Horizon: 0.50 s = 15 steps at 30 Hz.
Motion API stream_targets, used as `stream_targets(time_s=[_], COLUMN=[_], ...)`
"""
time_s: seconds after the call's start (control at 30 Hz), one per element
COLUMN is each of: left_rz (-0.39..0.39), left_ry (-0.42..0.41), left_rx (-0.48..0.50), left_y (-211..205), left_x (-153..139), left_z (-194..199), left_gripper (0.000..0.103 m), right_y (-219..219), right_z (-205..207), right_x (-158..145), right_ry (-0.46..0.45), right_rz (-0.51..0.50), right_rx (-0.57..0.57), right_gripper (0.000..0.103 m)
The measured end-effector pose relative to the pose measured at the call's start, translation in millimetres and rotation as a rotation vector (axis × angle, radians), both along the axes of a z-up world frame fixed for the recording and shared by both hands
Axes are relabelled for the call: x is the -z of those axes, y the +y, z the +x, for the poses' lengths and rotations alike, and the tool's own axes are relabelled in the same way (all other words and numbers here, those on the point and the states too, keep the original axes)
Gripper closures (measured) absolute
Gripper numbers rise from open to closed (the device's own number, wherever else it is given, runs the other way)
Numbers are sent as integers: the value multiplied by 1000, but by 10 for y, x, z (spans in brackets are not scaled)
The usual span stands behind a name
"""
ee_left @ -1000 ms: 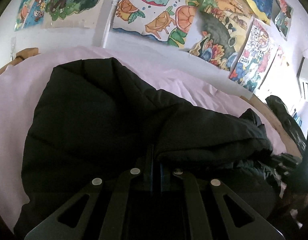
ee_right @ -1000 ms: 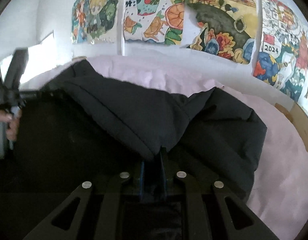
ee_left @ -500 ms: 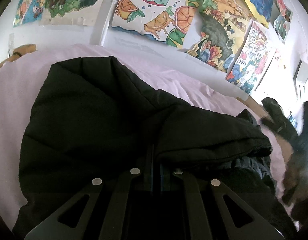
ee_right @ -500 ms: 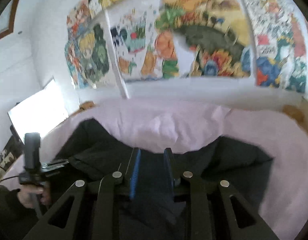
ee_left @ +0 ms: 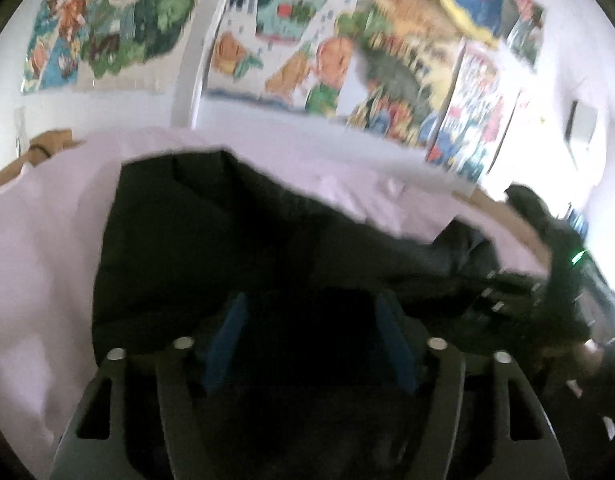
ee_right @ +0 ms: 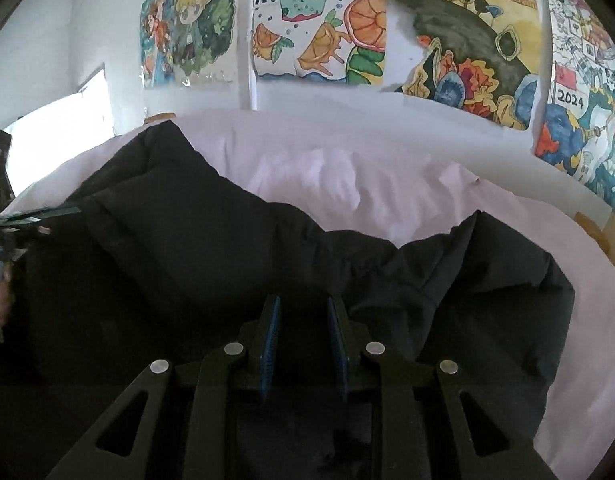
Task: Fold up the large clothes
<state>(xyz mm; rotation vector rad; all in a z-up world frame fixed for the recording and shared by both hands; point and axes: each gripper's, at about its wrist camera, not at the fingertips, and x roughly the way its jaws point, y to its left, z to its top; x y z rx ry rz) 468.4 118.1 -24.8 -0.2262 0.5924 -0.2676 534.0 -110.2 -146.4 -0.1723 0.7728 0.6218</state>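
A large black padded jacket (ee_left: 211,240) lies on a pale pink sheet (ee_left: 39,248), partly folded over itself. In the left wrist view my left gripper (ee_left: 311,312) stands open with its blue pads wide apart, just above the jacket's near edge. In the right wrist view the jacket (ee_right: 235,264) spreads from left to right, and my right gripper (ee_right: 303,312) is open with a narrow gap between the blue pads, over the jacket's middle fold. The right gripper also shows at the right edge of the left wrist view (ee_left: 519,292), and the left gripper at the left edge of the right wrist view (ee_right: 11,224).
The sheet (ee_right: 387,184) covers a bed against a white wall hung with colourful paintings (ee_right: 319,24). A wooden bed frame edge (ee_left: 519,232) runs along the right. A bright window (ee_right: 63,124) is at the left.
Both grippers have let go of the jacket and opened, the right one first. The right wrist view swung up and came back down over the jacket's fold. The left view is blurred by motion.
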Motion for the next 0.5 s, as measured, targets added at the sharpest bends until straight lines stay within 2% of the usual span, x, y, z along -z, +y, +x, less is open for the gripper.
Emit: stream_targets(time_s=[0.1, 0.17, 0.27, 0.3, 0.37, 0.5], left_rz=[-31, -22, 132, 218, 280, 206], left_ry=[-21, -14, 49, 90, 122, 143], left_rx=[-35, -55, -73, -77, -67, -77], left_y=[-17, -72, -297, -399, -470, -316], left_x=[-109, -169, -136, -56, 114, 307], left_z=[100, 231, 519, 620, 696, 747], left_gripper=[34, 34, 34, 34, 34, 29], right_y=[12, 24, 36, 30, 30, 34], right_z=[-6, -1, 4, 8, 14, 42], right_x=[27, 38, 49, 50, 55, 116], right_ry=[-5, -7, -10, -10, -7, -2], right_rz=[-11, -17, -21, -18, -10, 6], right_rx=[3, 4, 6, 7, 5, 4], right_gripper=[80, 80, 80, 80, 80, 79])
